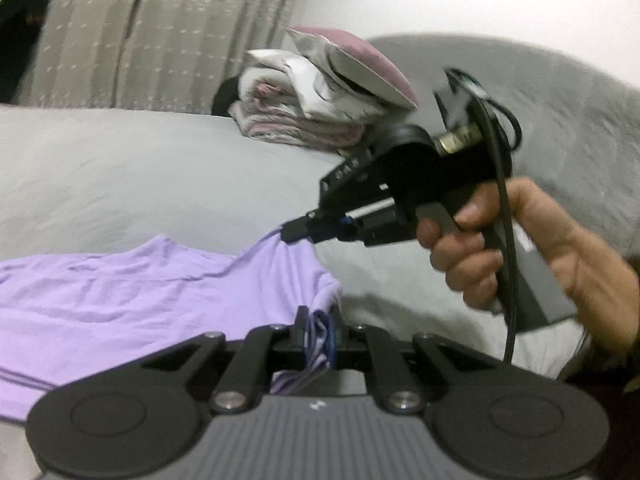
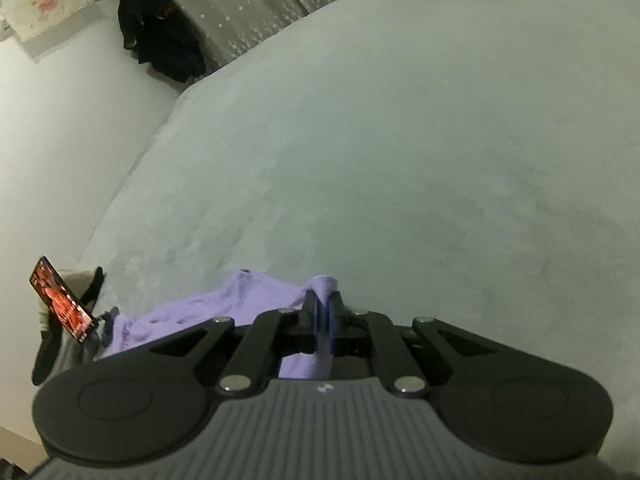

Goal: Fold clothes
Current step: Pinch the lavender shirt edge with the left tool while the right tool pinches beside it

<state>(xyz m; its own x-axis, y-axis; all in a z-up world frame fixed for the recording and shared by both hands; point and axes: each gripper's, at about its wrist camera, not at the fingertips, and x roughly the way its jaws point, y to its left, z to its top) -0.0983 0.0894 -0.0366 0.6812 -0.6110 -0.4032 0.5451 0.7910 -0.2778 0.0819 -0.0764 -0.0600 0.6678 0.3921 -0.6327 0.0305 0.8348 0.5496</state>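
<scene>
A: Lilac garment (image 1: 120, 292) — it lies on the pale grey bed cover (image 1: 140, 168), spread towards the left in the left wrist view, with its near right edge gathered up into the left gripper (image 1: 316, 332)

B: And that gripper's fingers?

A: Pressed close together, pinching a bunch of the lilac fabric; folds of it show between the blue pads and hang below them

B: Where is the right gripper (image 1: 294, 232)?

A: In the left wrist view it sits just beyond, carried by the person's hand (image 1: 500, 252) wrapped round the handle, a black cable (image 1: 506, 208) running down past the knuckles. Its tip is nipped on a far corner of the same garment, and the cloth rises to that tip in a small peak, clear of the cover

B: Does its own camera agree?

A: Yes — in the right wrist view the right gripper (image 2: 323, 312) has its two fingers nearly together, with a lilac tuft of the garment (image 2: 192, 320) standing up between them and the rest trailing to the left

B: What else is around?

A: A stack of folded white and pink linen (image 1: 304, 112) at the far side of the bed, topped by a mauve piece. A patterned curtain (image 1: 160, 32) hangs behind. The right wrist view shows a dark garment (image 2: 160, 48) heaped by the curtain and, off the bed's left edge, a phone (image 2: 62, 300) with a lit reddish screen, tilted
</scene>
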